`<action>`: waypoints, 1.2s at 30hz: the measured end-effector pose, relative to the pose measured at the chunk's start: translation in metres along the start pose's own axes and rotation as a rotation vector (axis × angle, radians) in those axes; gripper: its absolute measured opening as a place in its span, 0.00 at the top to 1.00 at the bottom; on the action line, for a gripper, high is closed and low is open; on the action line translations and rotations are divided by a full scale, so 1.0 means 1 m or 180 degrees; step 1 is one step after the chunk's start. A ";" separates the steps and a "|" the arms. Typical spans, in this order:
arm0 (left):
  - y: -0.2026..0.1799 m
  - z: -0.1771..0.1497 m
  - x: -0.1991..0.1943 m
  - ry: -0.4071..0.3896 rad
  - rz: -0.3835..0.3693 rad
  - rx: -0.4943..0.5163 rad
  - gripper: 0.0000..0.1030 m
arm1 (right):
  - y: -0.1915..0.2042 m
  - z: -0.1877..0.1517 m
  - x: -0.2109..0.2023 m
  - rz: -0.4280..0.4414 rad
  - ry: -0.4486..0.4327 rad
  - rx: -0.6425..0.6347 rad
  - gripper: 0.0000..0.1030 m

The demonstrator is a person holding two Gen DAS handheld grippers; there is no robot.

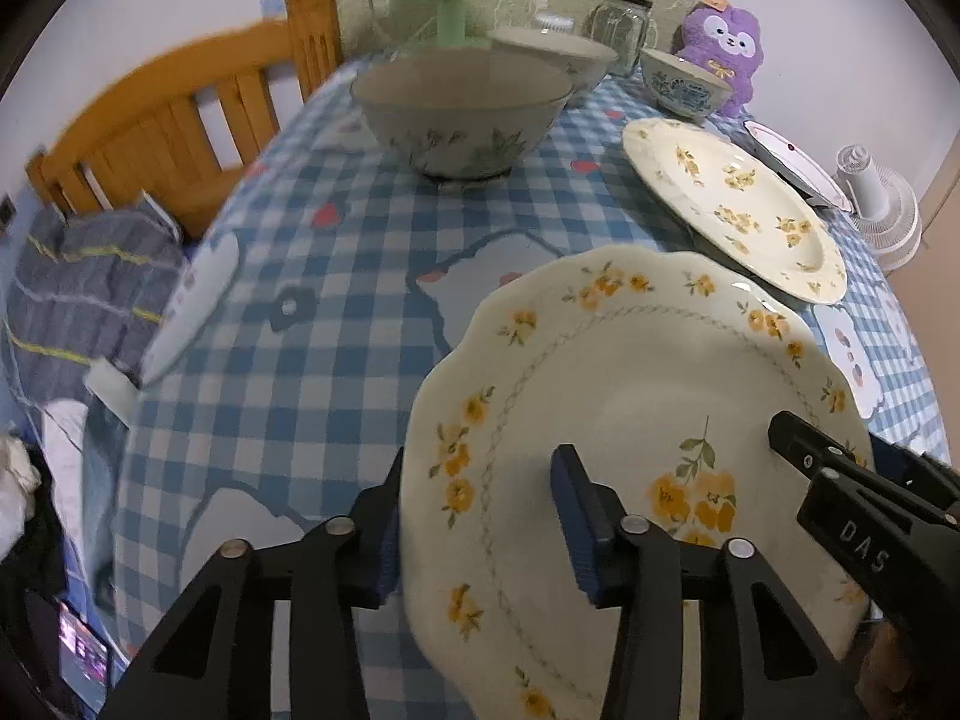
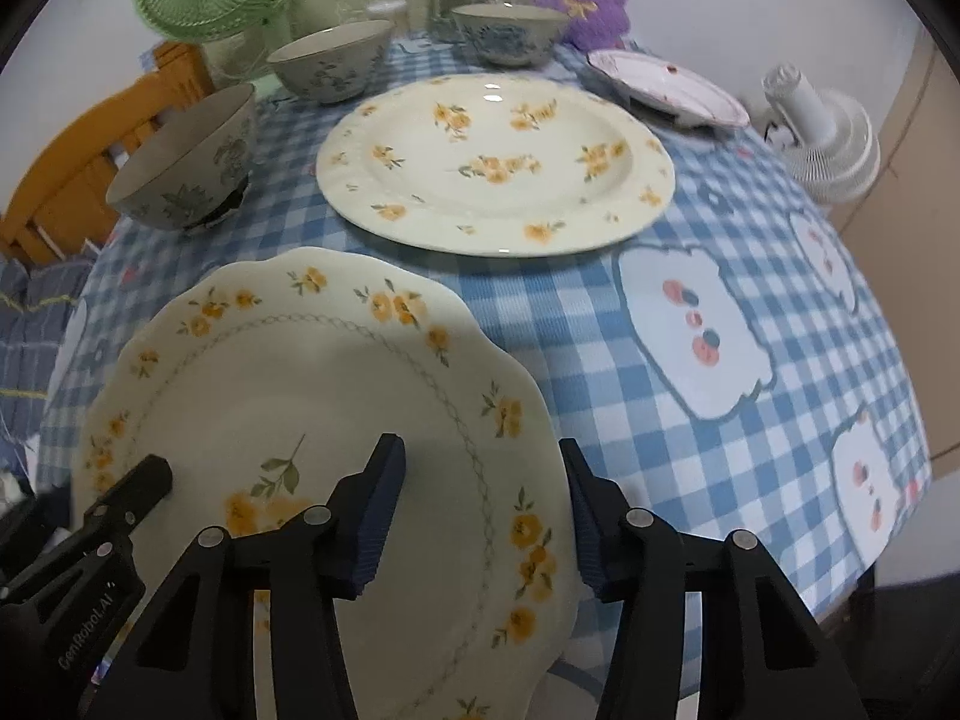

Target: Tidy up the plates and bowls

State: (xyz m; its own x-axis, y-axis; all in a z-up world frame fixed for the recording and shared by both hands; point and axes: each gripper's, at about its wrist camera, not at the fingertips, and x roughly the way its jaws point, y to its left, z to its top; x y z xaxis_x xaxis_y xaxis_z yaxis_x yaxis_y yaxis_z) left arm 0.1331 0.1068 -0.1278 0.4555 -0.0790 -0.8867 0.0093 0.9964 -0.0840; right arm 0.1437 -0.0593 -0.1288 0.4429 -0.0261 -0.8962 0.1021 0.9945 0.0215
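Plate-slip is the near risk: the scalloped plate (image 2: 312, 420), at six o'clock on the table's (image 2: 600, 324) near edge, sits between the fingers of the left gripper (image 1: 480, 516) and the right gripper (image 2: 480, 504). Both straddle opposite rims, but I cannot tell if the pads press. An uneven pinch could tip it. Farther off, at twelve, lie the round floral plate (image 2: 498, 162) and a pink-rimmed plate (image 2: 666, 87): three plates in all. Bowls (image 2: 180, 162) number three.

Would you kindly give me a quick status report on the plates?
Both grippers, left and right, straddle the scalloped plate rim. Round plate lies beyond, nothing between.
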 end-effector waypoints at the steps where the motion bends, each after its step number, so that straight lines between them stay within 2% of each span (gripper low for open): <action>1: 0.002 0.000 0.001 0.0029 -0.0040 -0.0035 0.58 | 0.001 0.000 0.000 -0.0013 0.0000 -0.0016 0.48; 9: 0.000 0.001 -0.003 -0.0041 -0.0039 0.0179 0.58 | 0.005 -0.002 -0.004 -0.0075 0.0006 -0.0068 0.49; 22: 0.002 0.003 -0.016 -0.0081 -0.0072 0.0182 0.59 | 0.003 -0.001 -0.023 -0.0084 -0.0093 -0.0054 0.50; 36: -0.041 0.005 -0.045 -0.0398 0.0096 0.0173 0.59 | -0.044 0.012 -0.045 0.0113 -0.0296 -0.0143 0.50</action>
State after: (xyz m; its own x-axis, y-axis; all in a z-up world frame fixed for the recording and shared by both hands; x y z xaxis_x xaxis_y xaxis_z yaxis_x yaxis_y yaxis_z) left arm 0.1169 0.0693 -0.0817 0.5635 -0.0479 -0.8247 0.0405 0.9987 -0.0304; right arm 0.1296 -0.1033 -0.0842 0.5266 0.0020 -0.8501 0.0457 0.9985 0.0306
